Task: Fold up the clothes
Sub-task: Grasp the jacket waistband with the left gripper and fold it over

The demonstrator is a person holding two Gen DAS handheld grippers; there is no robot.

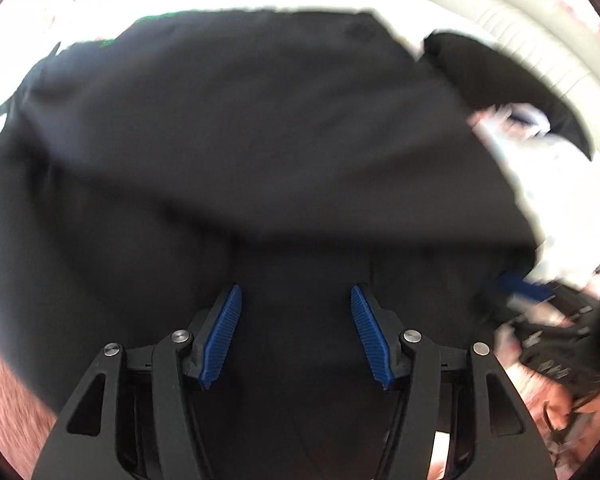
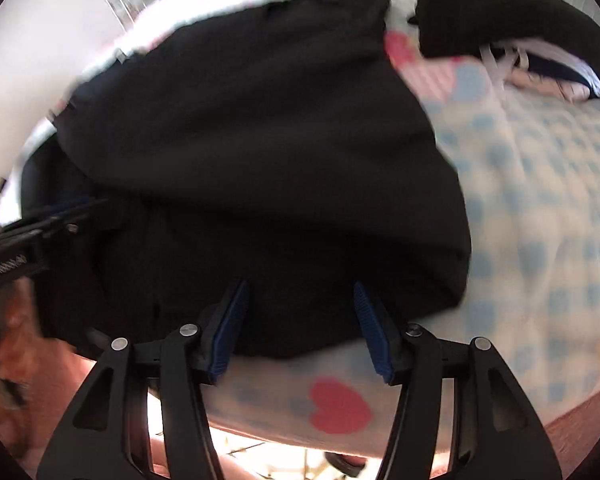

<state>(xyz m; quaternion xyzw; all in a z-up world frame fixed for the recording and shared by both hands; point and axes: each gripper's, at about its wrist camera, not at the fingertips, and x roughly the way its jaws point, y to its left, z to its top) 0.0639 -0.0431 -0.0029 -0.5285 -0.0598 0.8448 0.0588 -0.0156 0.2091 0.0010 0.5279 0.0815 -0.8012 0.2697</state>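
A large garment (image 2: 240, 160) lies spread on a bed (image 2: 540, 200), covering its left part. Behind and to the right of it, apart from it, a second garment (image 2: 500, 16) lies on smaller clothes (image 2: 548, 68). A heart print (image 2: 338, 404) sits on the bedcover before the large garment's near edge.

Two tools: the left tool (image 1: 296, 300) and the right tool (image 2: 300, 294), each with two blue fingers (image 2: 370, 330). Two black garments: a large one (image 2: 260, 140) at centre frame, a smaller one (image 2: 500, 12) at upper right. One checked bedspread (image 2: 540, 200). One red heart (image 2: 339, 405) at lower centre.
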